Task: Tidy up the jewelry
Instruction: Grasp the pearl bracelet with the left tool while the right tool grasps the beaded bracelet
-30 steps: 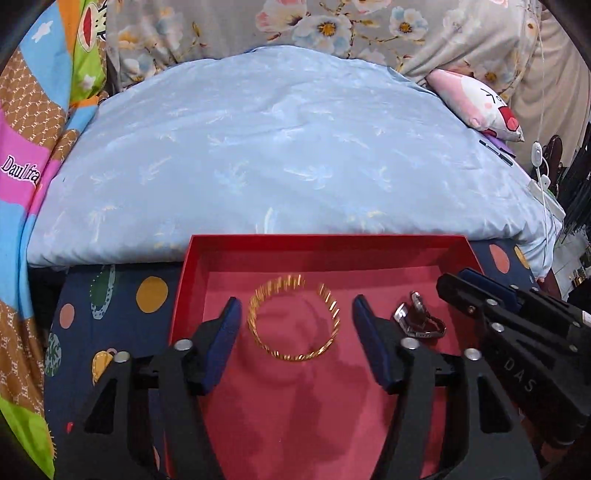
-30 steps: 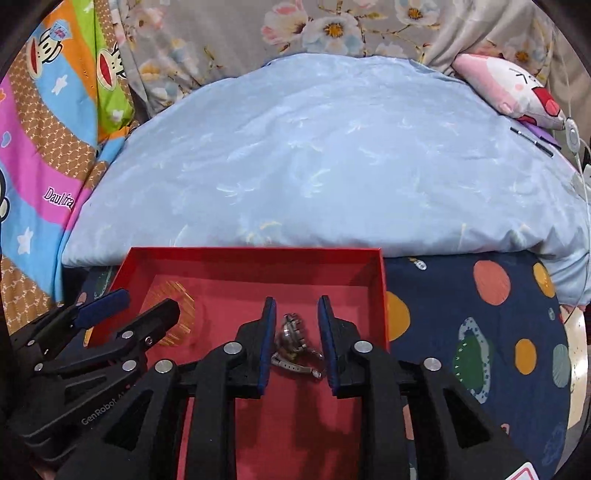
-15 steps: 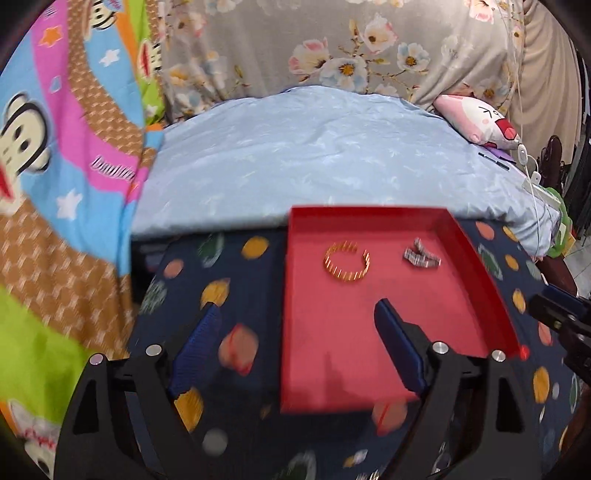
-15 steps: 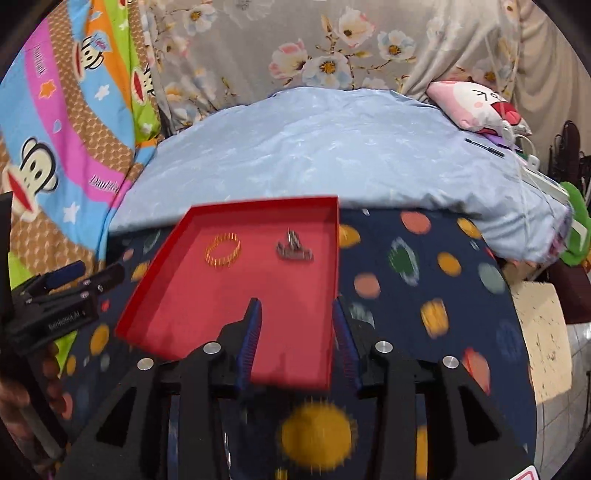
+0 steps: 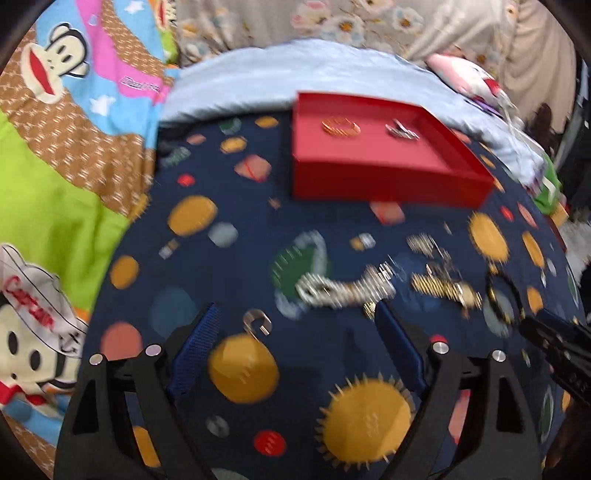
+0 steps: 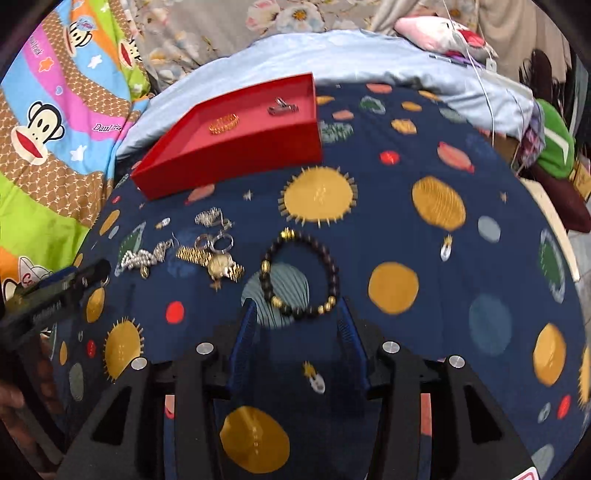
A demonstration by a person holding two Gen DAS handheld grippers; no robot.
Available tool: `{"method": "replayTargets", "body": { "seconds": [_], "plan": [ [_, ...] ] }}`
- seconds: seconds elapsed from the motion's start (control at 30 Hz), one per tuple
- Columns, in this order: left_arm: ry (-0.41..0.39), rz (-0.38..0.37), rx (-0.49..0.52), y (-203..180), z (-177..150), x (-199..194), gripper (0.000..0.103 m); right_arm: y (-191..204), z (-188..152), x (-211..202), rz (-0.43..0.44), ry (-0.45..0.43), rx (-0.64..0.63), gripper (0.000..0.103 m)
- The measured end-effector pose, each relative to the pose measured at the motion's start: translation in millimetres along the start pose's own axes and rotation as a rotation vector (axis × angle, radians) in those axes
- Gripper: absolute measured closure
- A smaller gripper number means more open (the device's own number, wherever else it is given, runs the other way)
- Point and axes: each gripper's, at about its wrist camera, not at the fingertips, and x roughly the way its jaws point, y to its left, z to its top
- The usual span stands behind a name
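A red tray (image 5: 388, 181) (image 6: 229, 162) lies on the navy patterned cloth and holds a gold bangle (image 5: 340, 127) (image 6: 224, 123) and a silver piece (image 5: 402, 131) (image 6: 282, 107). Loose jewelry lies on the cloth: a silver chain bracelet (image 5: 343, 290) (image 6: 142, 258), a gold watch (image 5: 443, 288) (image 6: 216, 262), a dark bead bracelet (image 6: 299, 273) and a small silver hook (image 5: 257, 321). My left gripper (image 5: 295, 332) is open and empty, near the hook and chain. My right gripper (image 6: 297, 325) is open and empty, just short of the bead bracelet.
A pale blue quilt (image 6: 351, 55) lies behind the tray, with a pink plush toy (image 6: 439, 33) beyond. A bright cartoon monkey blanket (image 5: 66, 122) fills the left side. Green and dark items (image 6: 554, 147) sit at the right edge.
Both grippers have pulled back from the red tray toward me. The bangle and silver piece stay in the tray. The loose jewelry on the cloth has come into view.
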Motion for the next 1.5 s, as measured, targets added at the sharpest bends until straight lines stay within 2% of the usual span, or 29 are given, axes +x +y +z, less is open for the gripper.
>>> {"method": "replayTargets", "body": {
  "seconds": [0.1, 0.27, 0.5, 0.7, 0.93, 1.07, 1.13, 1.2, 1.27, 1.43, 1.5],
  "plan": [
    [0.005, 0.0, 0.019, -6.1, -10.0, -0.8, 0.02, 2.8, -0.9, 5.6, -0.014, -0.003, -0.007, 0.05],
    [0.009, 0.006, 0.035, -10.2, -13.0, 0.4, 0.019, 8.0, 4.4, 16.6, -0.06, -0.022, -0.039, 0.045],
    [0.007, 0.0, 0.038, -7.5, -11.2, 4.1, 0.019, 13.8, 14.1, 30.6, -0.081, -0.032, -0.057, 0.045],
    [-0.008, -0.007, 0.078, -10.2, -2.0, 13.4, 0.019, 13.3, 17.1, 24.6, -0.059, -0.047, -0.041, 0.045],
    [-0.028, -0.08, 0.151, -19.9, 13.8, 37.5, 0.02, 7.6, 17.2, 23.9, -0.048, -0.04, -0.011, 0.045],
    [-0.038, -0.183, 0.208, -23.6, 18.0, 42.2, 0.022, 7.2, 17.6, 21.5, -0.049, -0.041, -0.01, 0.045],
    [-0.024, -0.206, 0.247, -27.2, 17.5, 46.2, 0.027, 6.2, 17.6, 21.7, -0.045, -0.04, -0.004, 0.045],
    [0.005, -0.203, 0.268, -29.1, 15.7, 51.6, 0.039, 4.9, 17.3, 22.5, -0.038, -0.036, 0.006, 0.045],
    [0.003, -0.201, 0.276, -29.6, 12.7, 50.1, 0.041, 3.7, 16.5, 22.8, -0.035, -0.033, 0.01, 0.044],
    [0.021, -0.224, 0.24, -28.3, 3.6, 40.1, 0.057, 2.9, 13.3, 24.3, -0.028, -0.024, 0.018, 0.045],
    [0.032, -0.244, 0.224, -30.2, 0.7, 36.5, 0.07, 3.1, 12.2, 25.0, -0.029, -0.023, 0.015, 0.044]
  ]
}}
